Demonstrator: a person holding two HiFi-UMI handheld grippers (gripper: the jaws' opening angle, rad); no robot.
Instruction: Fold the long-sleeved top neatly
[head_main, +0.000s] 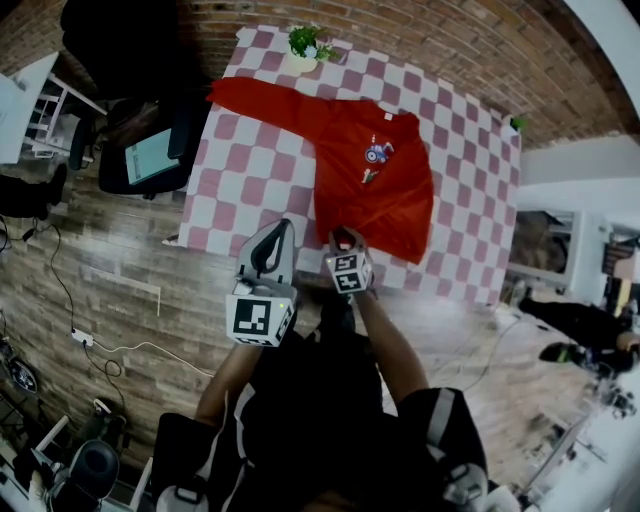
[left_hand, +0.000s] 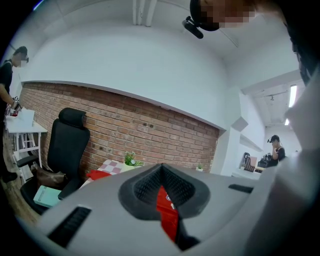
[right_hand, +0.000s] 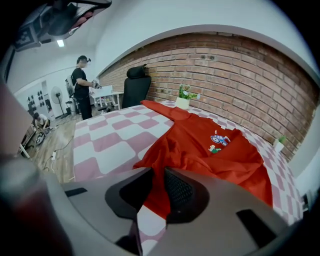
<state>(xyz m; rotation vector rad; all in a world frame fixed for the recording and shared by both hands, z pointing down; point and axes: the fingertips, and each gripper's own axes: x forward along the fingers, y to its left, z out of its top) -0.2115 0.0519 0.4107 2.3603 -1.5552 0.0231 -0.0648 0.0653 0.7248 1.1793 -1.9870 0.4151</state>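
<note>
A red long-sleeved top (head_main: 370, 170) lies face up on the pink-and-white checked table (head_main: 250, 160), one sleeve stretched towards the far left corner. My right gripper (head_main: 343, 238) is at the top's near hem. In the right gripper view its jaws (right_hand: 157, 175) stand slightly apart and tilt down, with the rumpled red hem (right_hand: 165, 150) in the gap and the pads not pressing on it. My left gripper (head_main: 275, 232) hovers just left of the top, over the table's near edge. Its jaws (left_hand: 162, 172) are shut with nothing in them, and a strip of the red top (left_hand: 170, 215) shows beyond them.
A small potted plant (head_main: 303, 47) stands at the table's far edge near the sleeve. A black office chair (head_main: 150, 150) is at the table's left side. A tiny green plant (head_main: 516, 124) sits at the far right corner. A brick wall runs behind the table.
</note>
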